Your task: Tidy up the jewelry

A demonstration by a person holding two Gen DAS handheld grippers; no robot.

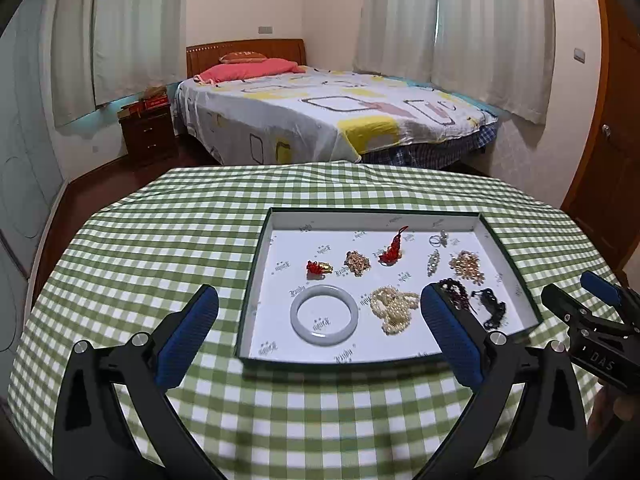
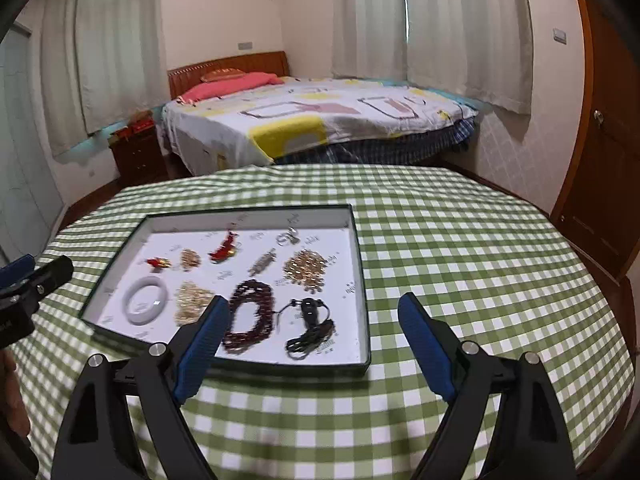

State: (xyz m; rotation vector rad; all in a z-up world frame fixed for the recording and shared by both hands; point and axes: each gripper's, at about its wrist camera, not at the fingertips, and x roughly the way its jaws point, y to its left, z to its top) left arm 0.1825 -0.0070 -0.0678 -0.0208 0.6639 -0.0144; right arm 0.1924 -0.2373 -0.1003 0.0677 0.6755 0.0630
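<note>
Looks basically done: all the jewelry sits spread out in the tray (image 1: 256, 280) on the desk, both grippers' jaws apart, holding nothing.

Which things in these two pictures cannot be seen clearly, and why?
- Dark red beads: left wrist view, partly behind a finger of the left tongs.
- Pearl strand: right wrist view, near end behind a finger of the right tongs.
- Rings: both views, too small to count.
</note>
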